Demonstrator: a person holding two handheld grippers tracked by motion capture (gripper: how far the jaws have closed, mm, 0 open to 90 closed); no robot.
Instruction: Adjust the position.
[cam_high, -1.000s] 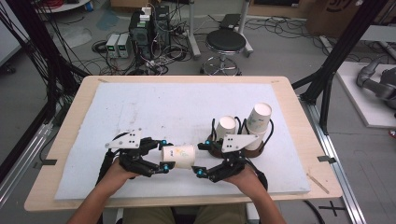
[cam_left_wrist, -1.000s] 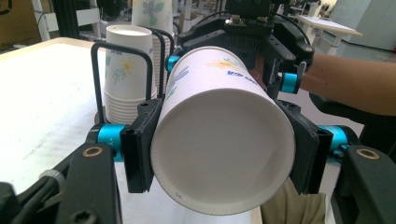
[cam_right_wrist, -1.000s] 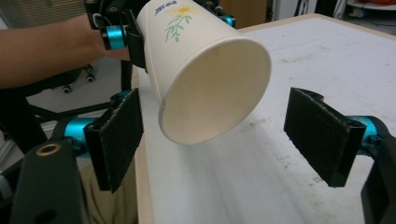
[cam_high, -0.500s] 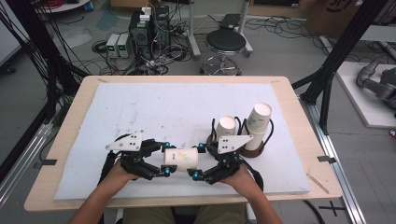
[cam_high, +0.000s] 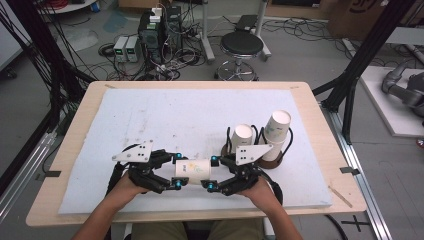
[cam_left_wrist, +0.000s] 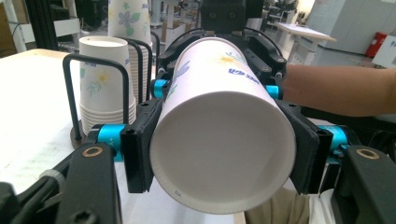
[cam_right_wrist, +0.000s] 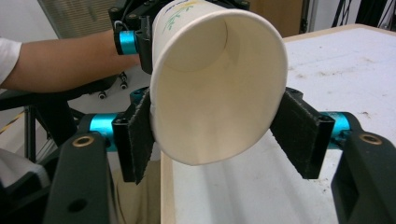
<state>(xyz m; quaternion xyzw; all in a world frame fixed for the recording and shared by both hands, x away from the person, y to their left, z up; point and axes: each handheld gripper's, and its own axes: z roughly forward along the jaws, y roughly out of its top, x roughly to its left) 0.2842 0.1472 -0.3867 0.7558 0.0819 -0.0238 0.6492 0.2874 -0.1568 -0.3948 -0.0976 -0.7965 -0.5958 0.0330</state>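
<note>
- White foam mat (cam_high: 200, 110) on a wooden table, lab clutter behind; the work sits at the near edge, just in front of the person.
- Paper cup (cam_high: 192, 170) is off the mat, lying level, bridged between the two tools.
- Long axis runs left–right, roughly parallel to the near table edge, in line with both sets of jaws.
- As far as I can tell the base end faces the left gripper (cam_high: 178, 170); the open mouth faces the right gripper (cam_high: 212, 173).
- Left gripper: clamped on the base end, pads tight on both flanks (cam_left_wrist: 135, 149).
- Right gripper: jaws have just been closing with the cup between them; pads (cam_right_wrist: 140, 135) now press the rim and the mouth is squashed to an oval.
- So it's a two-ended hold, neither tool free.
- Two cup stacks in wire holders (cam_high: 243, 137) (cam_high: 277, 127) stand just behind the right gripper, well apart from the left.
- Judgement: the right hand is nearer the holders; any move there goes away from the person, and the cup must tip from level to upright.
- Risk: the crushed rim may slip or crease.
</note>
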